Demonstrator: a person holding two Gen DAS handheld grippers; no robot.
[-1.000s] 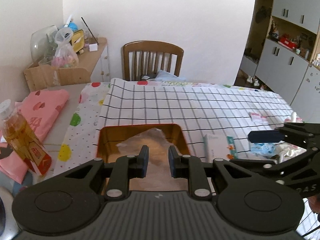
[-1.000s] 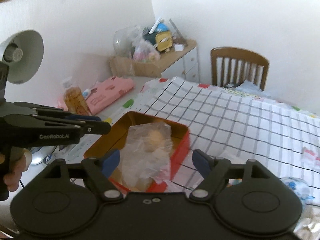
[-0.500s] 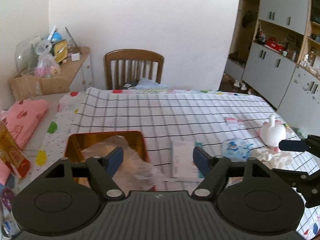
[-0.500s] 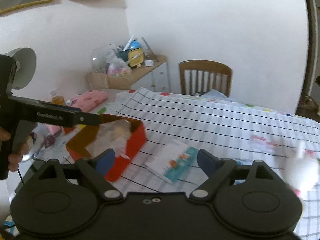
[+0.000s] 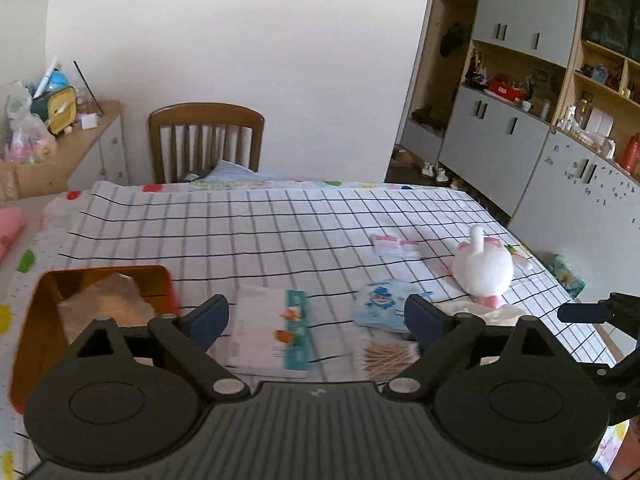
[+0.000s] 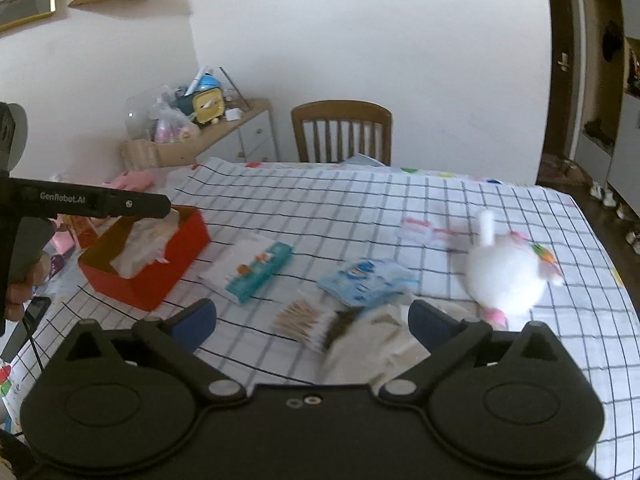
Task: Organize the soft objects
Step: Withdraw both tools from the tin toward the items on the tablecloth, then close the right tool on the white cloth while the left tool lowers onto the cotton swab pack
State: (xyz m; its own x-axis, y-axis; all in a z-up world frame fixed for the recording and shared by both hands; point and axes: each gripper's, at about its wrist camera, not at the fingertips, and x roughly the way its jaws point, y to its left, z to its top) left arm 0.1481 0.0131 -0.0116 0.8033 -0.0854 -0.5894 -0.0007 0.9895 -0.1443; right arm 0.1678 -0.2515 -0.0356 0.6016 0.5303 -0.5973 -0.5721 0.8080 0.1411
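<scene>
Both grippers are hovering above the checked tablecloth (image 5: 320, 216), jaws spread wide, nothing between them.

Right gripper (image 6: 312, 314): released, empty. It is sitting directly over a crumpled cream cloth (image 6: 372, 340), which is lying just ahead of and below the fingers, partly between the pads. Judged the nearest soft item & likely next pick. Cloth is bunched with no clear long axis; its spread is running roughly fwd-back from the gripper.

Left gripper (image 5: 316, 318): released, empty, facing the flat white/teal packet (image 5: 276, 332). The red box (image 6: 148, 256) is lying to its left w/ a plastic-wrapped item (image 5: 104, 304) already inside. The box looks like the collection point, so the cloth would need carrying leftward across the table.

White plush toy (image 6: 504, 276) is resting fwd-right of the right gripper, well apart from the box. Right hand is the nearer one.

Also on cloth: blue pouch (image 6: 364, 280), cotton swabs (image 6: 300, 320), small pink packet (image 5: 394, 245).

Visibility: right view is motion-blurred, so cloth edges and plush details are hard to make out. The cloth's near part is hidden behind the gripper body. In the left view only a sliver of cloth is showing; box's near edge is cut off by the gripper.
</scene>
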